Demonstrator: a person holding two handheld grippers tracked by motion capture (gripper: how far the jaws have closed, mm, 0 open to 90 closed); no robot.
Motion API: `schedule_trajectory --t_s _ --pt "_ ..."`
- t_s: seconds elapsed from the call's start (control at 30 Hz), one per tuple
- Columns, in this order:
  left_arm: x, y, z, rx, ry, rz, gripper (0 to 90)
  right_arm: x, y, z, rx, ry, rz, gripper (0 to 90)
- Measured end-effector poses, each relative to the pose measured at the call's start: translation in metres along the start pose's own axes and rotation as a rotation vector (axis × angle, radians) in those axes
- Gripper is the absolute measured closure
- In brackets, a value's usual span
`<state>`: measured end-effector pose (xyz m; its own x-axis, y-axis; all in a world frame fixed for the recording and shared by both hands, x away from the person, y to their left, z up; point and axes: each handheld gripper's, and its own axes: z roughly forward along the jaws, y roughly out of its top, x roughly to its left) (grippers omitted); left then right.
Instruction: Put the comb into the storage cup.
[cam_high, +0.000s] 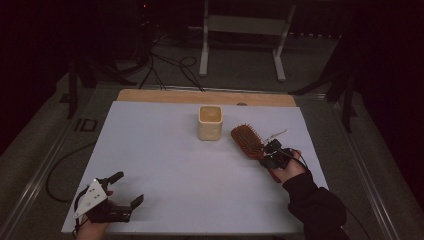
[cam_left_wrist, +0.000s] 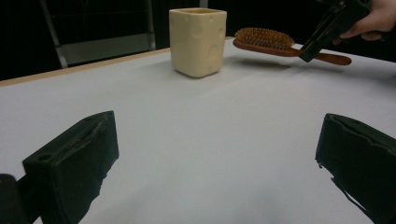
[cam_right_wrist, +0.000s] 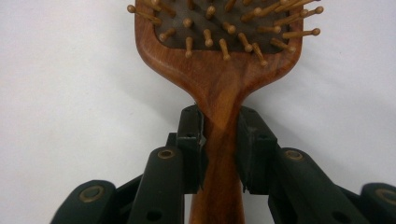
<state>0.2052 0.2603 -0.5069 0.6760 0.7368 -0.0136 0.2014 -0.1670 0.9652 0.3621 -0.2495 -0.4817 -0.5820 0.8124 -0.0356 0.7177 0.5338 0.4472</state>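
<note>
wooden paddle hairbrush (cam_right_wrist: 219, 70) gripped at handle by right gripper (cam_right_wrist: 219, 140), lifted off white table (cam_high: 175, 165); cream square cup (cam_high: 210, 122) beside it, likely goal; placing left; left gripper (cam_high: 125, 192) open, idle.

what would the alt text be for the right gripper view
The right gripper is clamped on the narrow neck of a reddish-brown wooden paddle hairbrush, one black jaw on each side of the handle. The brush head points away, its dark pad of wooden bristle pins facing up, above a plain white table surface.
</note>
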Motion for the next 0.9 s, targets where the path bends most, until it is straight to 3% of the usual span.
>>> schedule_trajectory --t_s 0.67,0.9 --pt "-0.001 0.002 0.002 0.005 -0.006 -0.008 0.0 0.029 -0.006 -0.041 -0.12 0.022 -0.098 73.2" --pt "-0.003 0.005 0.003 0.018 -0.014 -0.009 0.0 0.042 -0.004 -0.048 -0.139 0.034 -0.147 73.2"
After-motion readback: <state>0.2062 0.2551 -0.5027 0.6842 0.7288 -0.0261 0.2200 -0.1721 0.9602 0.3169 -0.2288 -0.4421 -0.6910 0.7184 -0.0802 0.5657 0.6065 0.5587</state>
